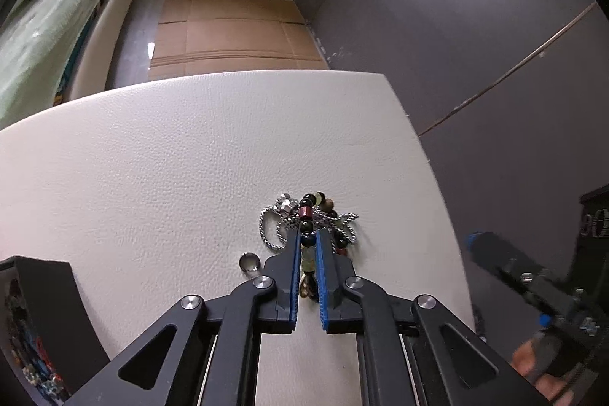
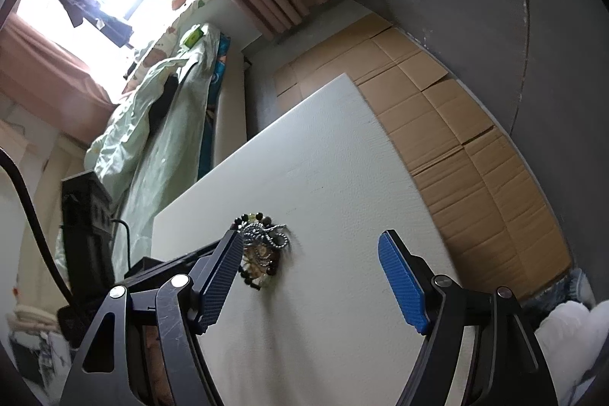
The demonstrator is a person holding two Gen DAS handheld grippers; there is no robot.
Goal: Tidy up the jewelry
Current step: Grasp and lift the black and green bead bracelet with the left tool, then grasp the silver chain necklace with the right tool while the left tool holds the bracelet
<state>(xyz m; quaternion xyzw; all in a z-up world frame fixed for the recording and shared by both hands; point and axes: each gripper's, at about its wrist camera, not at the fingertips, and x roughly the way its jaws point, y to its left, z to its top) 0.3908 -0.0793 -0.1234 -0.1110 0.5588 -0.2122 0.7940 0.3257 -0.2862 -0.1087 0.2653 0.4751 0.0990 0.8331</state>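
Jewelry: tangled pile on worktop.
Left tool: narrow, clamping beads.
Right tool: wide, holding nothing.

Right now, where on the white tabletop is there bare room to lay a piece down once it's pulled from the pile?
Bare: the white tabletop from the jewelry pile back to the far edge, and left toward the black box. In the right wrist view, the strip between pile and cardboard-side edge is bare too. Crowded: around the left gripper, shut on the beaded bracelet, with a small silver piece beside it.
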